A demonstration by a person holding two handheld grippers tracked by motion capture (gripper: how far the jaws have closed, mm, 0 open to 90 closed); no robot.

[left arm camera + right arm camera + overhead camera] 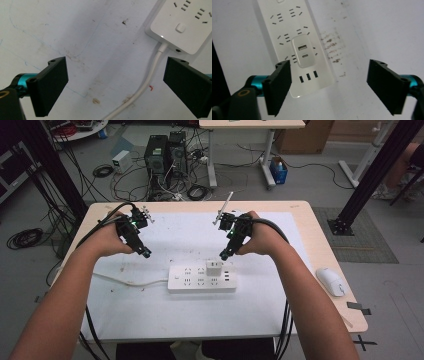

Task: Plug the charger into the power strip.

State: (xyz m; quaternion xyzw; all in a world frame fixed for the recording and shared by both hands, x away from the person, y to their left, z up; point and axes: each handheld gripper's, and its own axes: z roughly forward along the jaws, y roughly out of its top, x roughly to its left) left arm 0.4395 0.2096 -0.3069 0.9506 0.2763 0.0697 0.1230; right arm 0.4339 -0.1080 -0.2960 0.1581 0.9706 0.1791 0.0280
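Charger plugged in, both grippers clear of it.
White charger (214, 268) sits upright in a socket near the right end of the power strip (190, 281) on the white mat (150, 310); the plugging looks done. Right gripper (224, 255) hangs just above the charger, jaws spread, nothing between them. Left gripper (145, 253) hovers over the mat near the strip's cord (147, 80), jaws also released and empty. What's left, probably: pulling the hands away.

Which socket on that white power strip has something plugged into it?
The back-row socket nearest the USB end of the power strip: a white USB charger sits in it; the others are bare.
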